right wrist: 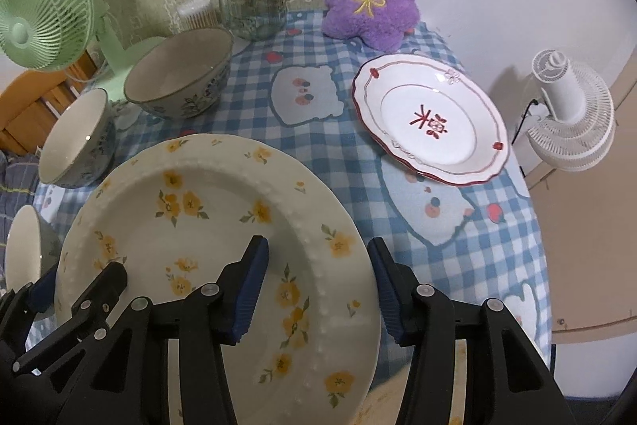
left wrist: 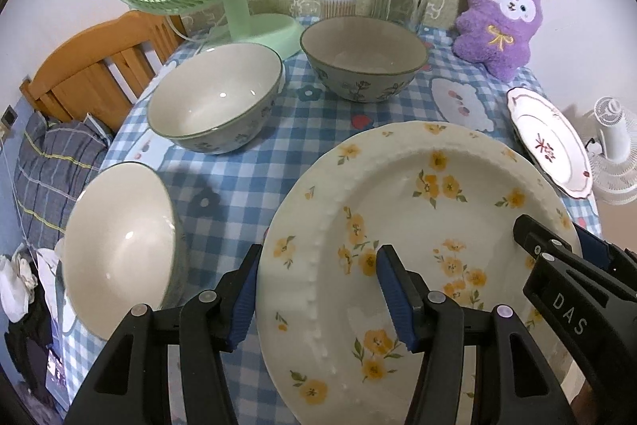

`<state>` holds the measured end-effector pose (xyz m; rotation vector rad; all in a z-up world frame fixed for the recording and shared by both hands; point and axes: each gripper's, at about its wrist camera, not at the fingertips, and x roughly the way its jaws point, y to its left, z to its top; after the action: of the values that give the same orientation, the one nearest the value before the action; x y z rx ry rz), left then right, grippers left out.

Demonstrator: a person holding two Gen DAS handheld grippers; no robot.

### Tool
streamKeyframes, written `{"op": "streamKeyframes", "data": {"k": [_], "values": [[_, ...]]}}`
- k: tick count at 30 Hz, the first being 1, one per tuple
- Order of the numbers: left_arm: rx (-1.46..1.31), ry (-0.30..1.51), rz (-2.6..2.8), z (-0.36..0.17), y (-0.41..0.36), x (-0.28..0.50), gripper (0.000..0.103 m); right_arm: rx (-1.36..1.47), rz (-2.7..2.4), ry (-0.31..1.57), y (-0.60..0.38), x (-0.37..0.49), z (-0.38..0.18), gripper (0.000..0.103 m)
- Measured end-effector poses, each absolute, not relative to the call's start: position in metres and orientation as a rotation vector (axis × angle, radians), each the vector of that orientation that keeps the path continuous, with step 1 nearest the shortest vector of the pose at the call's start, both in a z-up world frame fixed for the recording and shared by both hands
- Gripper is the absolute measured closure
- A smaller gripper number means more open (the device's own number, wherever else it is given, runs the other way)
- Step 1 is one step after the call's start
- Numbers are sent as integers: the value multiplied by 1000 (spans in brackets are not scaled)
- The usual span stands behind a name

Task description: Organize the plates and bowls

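The large cream ceramic plate with yellow flowers (left wrist: 418,249) fills the lower middle of both views, its left rim clamped between the left gripper (left wrist: 318,293)'s blue pads and its right rim clamped by the right gripper (right wrist: 316,285). Right of it, bare blue-checked tablecloth (right wrist: 458,245) separates it from the white scalloped red-trimmed plate (right wrist: 430,122) near the table's right edge. Three cream bowls (left wrist: 215,98) crowd the left side.
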<state>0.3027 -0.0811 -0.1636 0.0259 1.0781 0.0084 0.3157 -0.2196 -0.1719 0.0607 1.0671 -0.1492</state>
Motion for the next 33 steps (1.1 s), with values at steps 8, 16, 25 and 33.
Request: {"op": "streamKeyframes", "data": {"k": [8,16,25,33], "values": [[28,1032,-28,-135,-70,279,46,74,-171,1028,-210,288,-141,49],[41,987,-62,-108,-57,256,46,102,-210,994,-194,254,-115,49],[55,967,-131,-94,-48,228,46,112,-289,940,-184,215,-93,49],[68,966,-189,-89,-49,206,46,143,-349,916,-187,180,-85,49]]}}
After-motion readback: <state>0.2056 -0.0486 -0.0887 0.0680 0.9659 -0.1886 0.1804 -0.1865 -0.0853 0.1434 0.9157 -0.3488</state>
